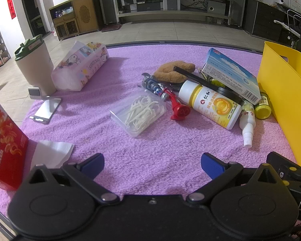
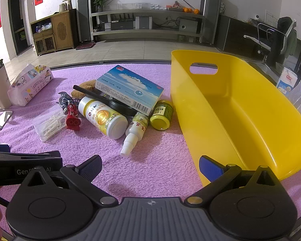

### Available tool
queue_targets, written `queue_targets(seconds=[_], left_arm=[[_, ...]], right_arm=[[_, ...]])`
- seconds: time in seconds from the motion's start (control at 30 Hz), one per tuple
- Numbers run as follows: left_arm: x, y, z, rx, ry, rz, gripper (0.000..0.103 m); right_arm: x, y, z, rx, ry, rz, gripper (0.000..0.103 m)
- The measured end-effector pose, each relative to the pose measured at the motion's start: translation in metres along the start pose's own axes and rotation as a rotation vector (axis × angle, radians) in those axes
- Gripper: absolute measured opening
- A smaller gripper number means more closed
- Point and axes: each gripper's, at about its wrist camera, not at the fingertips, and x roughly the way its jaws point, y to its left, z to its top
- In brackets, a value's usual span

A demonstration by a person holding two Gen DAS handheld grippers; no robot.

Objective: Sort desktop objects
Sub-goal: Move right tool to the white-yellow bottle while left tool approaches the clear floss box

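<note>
Both the left gripper (image 1: 152, 165) and right gripper (image 2: 150, 167) hover wide open and empty over the purple towel (image 1: 150, 150). The white spray bottle (image 2: 133, 132) lies just ahead of the right gripper, nozzle toward it, beside the empty yellow bin (image 2: 250, 108); the right hand is nearer.

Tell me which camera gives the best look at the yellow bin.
The right wrist view: the yellow bin shows nearly whole there, with its handle cutout, rim and bare inside. The left wrist view catches only one outer wall and part of the handle cutout at the right edge, not the inside.
</note>
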Motion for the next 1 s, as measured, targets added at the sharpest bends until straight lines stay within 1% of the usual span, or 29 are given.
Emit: queue_targets(seconds=[0.37, 0.47, 0.6, 0.67, 0.77, 0.83, 0.93, 0.97, 1.0], left_arm=[[0.0, 0.0, 0.0, 0.0, 0.0, 0.0, 0.103], [0.002, 0.001, 0.001, -0.003, 0.008, -0.012, 0.103], [0.006, 0.009, 0.006, -0.027, 0.017, -0.021, 0.103], [0.007, 0.015, 0.009, -0.031, -0.002, -0.031, 0.103], [0.008, 0.027, 0.013, -0.042, -0.039, -0.063, 0.103], [0.01, 0.031, 0.016, -0.038, -0.037, -0.067, 0.103], [0.012, 0.032, 0.02, -0.019, -0.023, -0.062, 0.103], [0.011, 0.032, 0.021, -0.016, -0.024, -0.074, 0.103], [0.009, 0.032, 0.021, -0.02, -0.037, -0.102, 0.103]], right_arm=[[0.0, 0.0, -0.001, 0.002, 0.0, 0.0, 0.103], [0.0, 0.0, 0.0, 0.001, 0.0, 0.001, 0.103], [-0.001, 0.0, -0.003, 0.005, -0.023, 0.003, 0.103], [-0.003, 0.0, -0.005, 0.012, -0.05, 0.007, 0.103], [-0.006, -0.001, -0.004, 0.032, -0.127, 0.044, 0.103], [-0.008, 0.003, 0.001, 0.007, -0.153, 0.068, 0.103], [-0.014, 0.01, 0.008, -0.008, -0.202, 0.069, 0.103], [-0.016, 0.013, 0.011, -0.016, -0.217, 0.074, 0.103], [-0.02, 0.016, 0.015, -0.035, -0.238, 0.082, 0.103]])
